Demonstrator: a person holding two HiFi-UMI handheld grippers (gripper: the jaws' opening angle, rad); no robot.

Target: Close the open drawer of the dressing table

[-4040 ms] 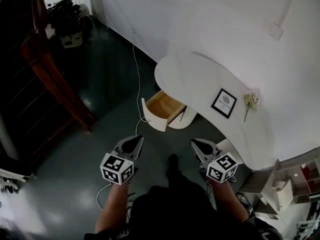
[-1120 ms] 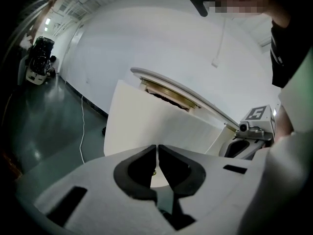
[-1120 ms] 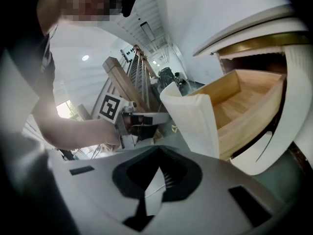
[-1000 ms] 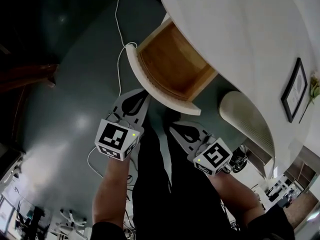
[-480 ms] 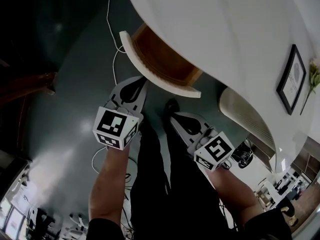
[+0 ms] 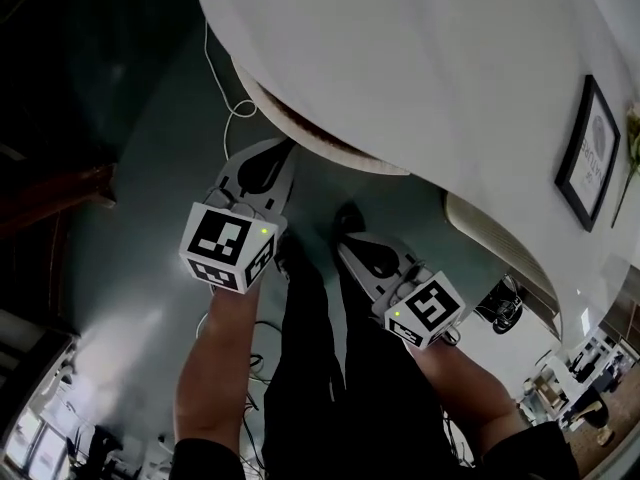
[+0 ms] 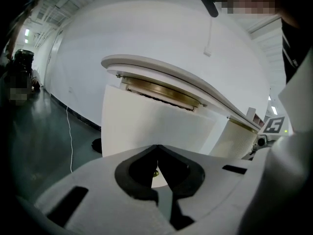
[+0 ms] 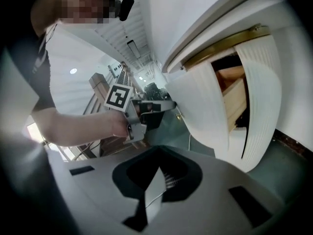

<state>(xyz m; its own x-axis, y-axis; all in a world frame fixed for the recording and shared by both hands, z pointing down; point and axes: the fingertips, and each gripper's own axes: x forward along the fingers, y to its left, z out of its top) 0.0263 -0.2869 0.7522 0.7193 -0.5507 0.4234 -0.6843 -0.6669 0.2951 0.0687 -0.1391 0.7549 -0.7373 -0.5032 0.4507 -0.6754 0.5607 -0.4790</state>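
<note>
Whereas a second ago the drawer (image 6: pixel 318 136) stood well out from the white bench (image 6: pixel 420 58) with its wooden inside fully exposed, we now find it run almost wholly under the bench. From the head view only its curved white front rim shows past the bench edge.

We judge the closing stroke largely done but not finished. In the right gripper view a strip of the drawer's wooden side (image 8: pixel 234 93) still shows under the bench, between the drawer front and the ribbed white body (image 8: pixel 264 106).

The left gripper (image 6: pixel 283 148) has its jaws together and holds nothing. Its tips point squarely at the smooth drawer front below the bench edge, at or just short of contact; we cannot confirm which. A small brass knob (image 7: pixel 155 173) sits just beyond the tips.

The right gripper (image 6: pixel 347 240) also has its jaws together and empty. It hangs under the bench, apart from the drawer and to its side, taking no part in the push.

We judge that a short further push is needed to seat the front flush.
</note>
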